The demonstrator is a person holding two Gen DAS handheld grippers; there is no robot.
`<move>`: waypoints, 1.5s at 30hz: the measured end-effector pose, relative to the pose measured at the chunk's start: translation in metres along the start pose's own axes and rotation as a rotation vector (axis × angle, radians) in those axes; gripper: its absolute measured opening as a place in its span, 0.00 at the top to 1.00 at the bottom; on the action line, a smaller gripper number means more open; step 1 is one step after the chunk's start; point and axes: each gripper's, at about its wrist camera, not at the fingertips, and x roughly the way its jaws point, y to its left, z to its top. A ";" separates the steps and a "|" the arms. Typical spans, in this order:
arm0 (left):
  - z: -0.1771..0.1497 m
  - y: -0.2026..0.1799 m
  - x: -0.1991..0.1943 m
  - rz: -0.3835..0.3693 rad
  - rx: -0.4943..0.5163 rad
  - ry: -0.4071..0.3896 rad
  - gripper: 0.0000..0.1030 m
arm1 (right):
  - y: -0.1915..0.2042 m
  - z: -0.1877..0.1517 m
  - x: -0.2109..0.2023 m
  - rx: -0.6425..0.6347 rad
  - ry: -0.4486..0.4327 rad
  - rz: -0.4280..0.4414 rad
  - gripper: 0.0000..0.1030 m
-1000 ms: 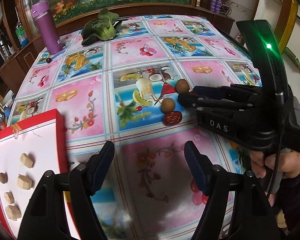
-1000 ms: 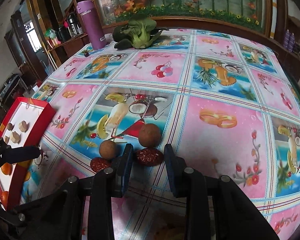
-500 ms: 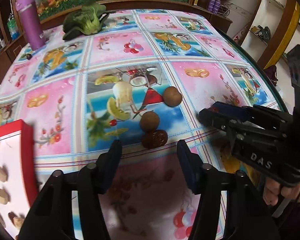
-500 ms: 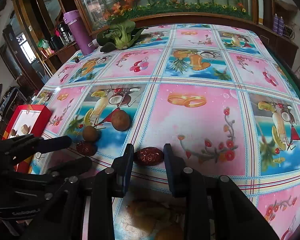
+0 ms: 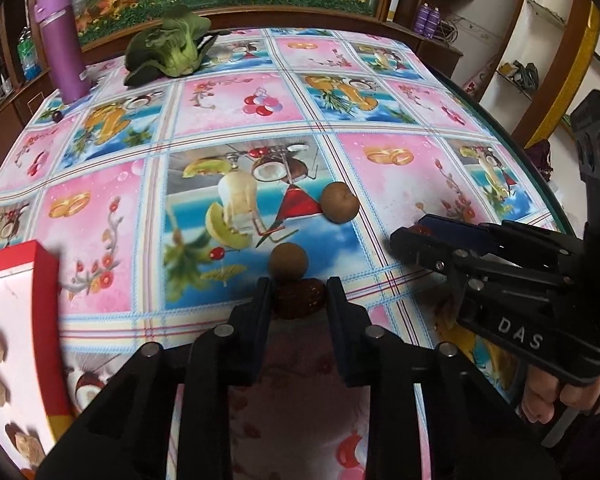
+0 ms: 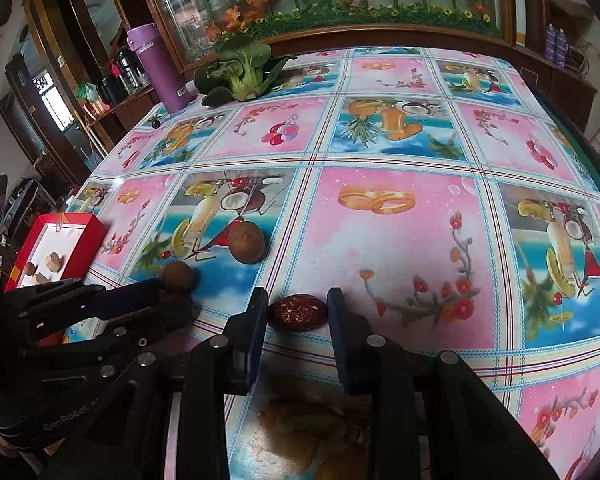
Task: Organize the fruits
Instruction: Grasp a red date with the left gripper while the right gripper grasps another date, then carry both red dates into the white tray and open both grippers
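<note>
**Two dates, one between each pair of fingers**

Two red dates sit on the tablecloth [image 5: 260, 92]. The left gripper [image 5: 298, 292] brackets one date [image 5: 300, 298], jaws close around it, grip uncertain. The right gripper [image 6: 298, 304] is closed on the other date [image 6: 299, 312]. Two round brown fruits [image 5: 289, 261] [image 5: 339, 203] lie just beyond. A red box [image 5: 46, 280] stands further left.

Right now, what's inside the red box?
The red box has a white floor holding a few small tan chunks and a round brown piece. Its near end is covered by the left gripper, so anything there can't be seen.
</note>
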 end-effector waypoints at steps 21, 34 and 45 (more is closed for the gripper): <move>-0.042 0.050 -0.107 0.060 -0.063 -0.192 0.72 | 0.104 0.000 -0.023 -0.081 -0.095 0.151 0.72; -0.067 0.184 -0.160 0.296 -0.273 -0.240 0.71 | 0.220 0.015 0.008 -0.243 -0.033 0.270 0.72; -0.066 0.239 -0.135 0.378 -0.336 -0.161 0.71 | 0.263 0.011 0.049 -0.286 0.074 0.272 0.72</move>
